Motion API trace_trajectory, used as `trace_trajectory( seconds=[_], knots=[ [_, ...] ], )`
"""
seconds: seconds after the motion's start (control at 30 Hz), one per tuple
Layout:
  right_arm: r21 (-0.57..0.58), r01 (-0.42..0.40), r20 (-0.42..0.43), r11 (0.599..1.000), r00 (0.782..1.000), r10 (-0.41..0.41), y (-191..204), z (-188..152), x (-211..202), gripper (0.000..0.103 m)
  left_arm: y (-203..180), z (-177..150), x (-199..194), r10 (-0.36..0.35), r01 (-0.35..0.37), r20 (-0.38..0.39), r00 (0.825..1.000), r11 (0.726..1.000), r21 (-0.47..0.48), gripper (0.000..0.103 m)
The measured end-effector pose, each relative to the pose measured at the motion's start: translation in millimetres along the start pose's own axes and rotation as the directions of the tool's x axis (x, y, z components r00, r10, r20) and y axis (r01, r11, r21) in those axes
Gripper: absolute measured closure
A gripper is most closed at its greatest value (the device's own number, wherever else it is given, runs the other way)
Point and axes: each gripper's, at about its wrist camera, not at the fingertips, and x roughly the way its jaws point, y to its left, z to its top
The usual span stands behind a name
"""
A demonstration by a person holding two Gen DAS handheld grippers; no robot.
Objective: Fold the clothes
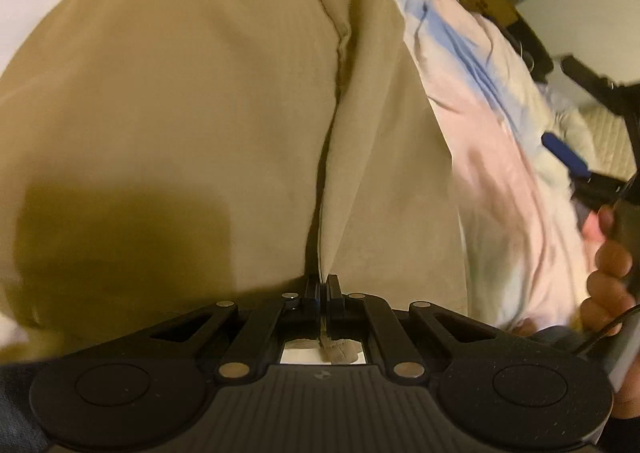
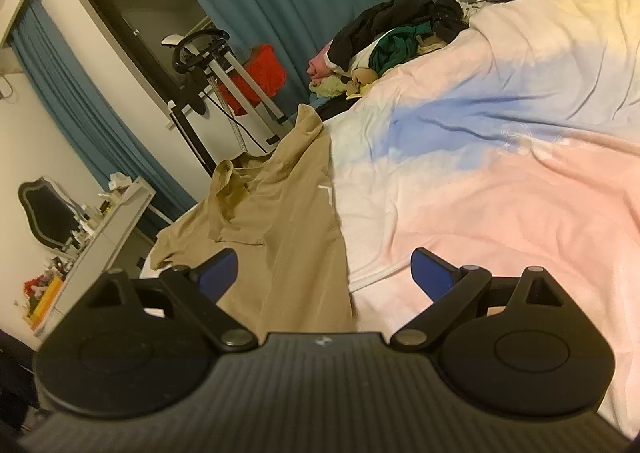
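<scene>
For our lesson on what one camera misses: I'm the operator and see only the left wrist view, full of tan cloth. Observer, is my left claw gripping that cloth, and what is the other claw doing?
Observer: Your own view shows the left claw shut on the tan garment. The right wrist view adds that the right claw is open, with nothing between its blue pads.
Operator: Where does the garment lie?
Observer: Along the edge of a bed, on a pink and blue cover.
Operator: Any more clothes to fold?
Observer: Yes, a heap of clothes sits at the far end of the bed.
</scene>
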Motion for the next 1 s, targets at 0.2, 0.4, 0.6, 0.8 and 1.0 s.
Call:
trace_trajectory(
  seconds=[0.2, 0.4, 0.6, 0.8, 1.0],
  knots=[
    [-0.046, 0.018, 0.009, 0.999, 1.0, -0.018, 6.9, -3.6, -1.4, 0.008, 6.3, 19.9, -14.5, -0.065, 0.065, -0.001, 0.998, 0.995, -0.074, 0.047],
    [-0.087, 0.066, 0.03, 0.994, 0.998, -0.063, 12.9, -4.6, 12.3, 0.008, 23.1, 94.6, -24.8, 0.061, -0.037, 0.182, 0.981, 0.99, -0.133, 0.028],
    [-0.057, 0.109, 0.026, 0.992, 0.994, -0.108, 6.9, -4.1, 38.9, 0.008, 44.7, 200.5, 3.8, 0.221, -0.152, 0.424, 0.878, 0.97, -0.191, 0.027],
    [-0.057, 0.124, 0.001, 0.991, 0.992, -0.124, 3.6, -5.5, 69.0, 0.008, 55.7, 282.0, 37.2, 0.301, -0.198, 0.549, 0.779, 0.95, -0.24, 0.029],
    [-0.097, 0.079, 0.009, 0.992, 0.997, -0.079, 8.5, -8.2, 93.1, 0.008, 46.5, 316.7, 44.8, 0.311, -0.267, 0.566, 0.763, 0.95, -0.163, 0.098]
  ],
)
